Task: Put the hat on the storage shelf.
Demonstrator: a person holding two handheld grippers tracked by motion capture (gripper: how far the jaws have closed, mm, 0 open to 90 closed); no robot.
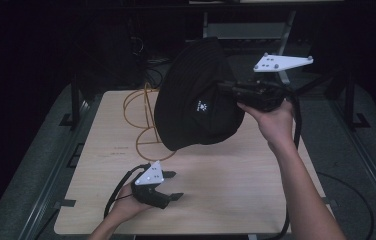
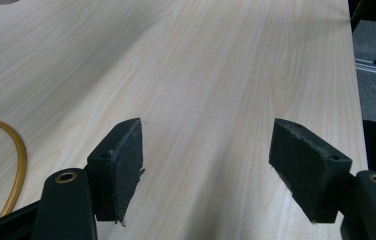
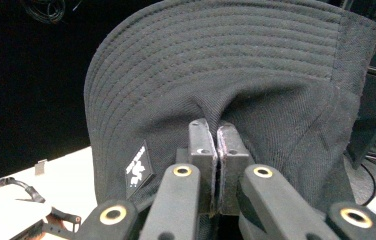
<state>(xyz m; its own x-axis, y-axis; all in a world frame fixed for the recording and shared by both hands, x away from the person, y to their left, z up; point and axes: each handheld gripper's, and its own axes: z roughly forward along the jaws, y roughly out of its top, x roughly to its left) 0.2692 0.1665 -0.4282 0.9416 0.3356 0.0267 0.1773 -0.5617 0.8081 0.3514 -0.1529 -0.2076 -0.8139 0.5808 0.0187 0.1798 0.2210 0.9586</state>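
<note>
A black bucket hat [image 1: 196,95] with a small white logo patch hangs in the air over the back of the wooden table [image 1: 236,185]. My right gripper [image 1: 223,90] is shut on a fold of its crown, and the right gripper view has the two pads pinching the hat [image 3: 226,70] cloth between them at my right gripper [image 3: 217,137]. An orange wire stand [image 1: 143,120] sits on the table, partly hidden behind the hat. Near the front left edge my left gripper [image 1: 172,185] rests low and open, with bare wood between its pads [image 2: 121,160].
A curve of the orange wire stand [image 2: 16,160] lies at the left of the left gripper view. Dark metal frame rails [image 1: 73,105] flank the table. Black cables trail off the front edge from both grippers.
</note>
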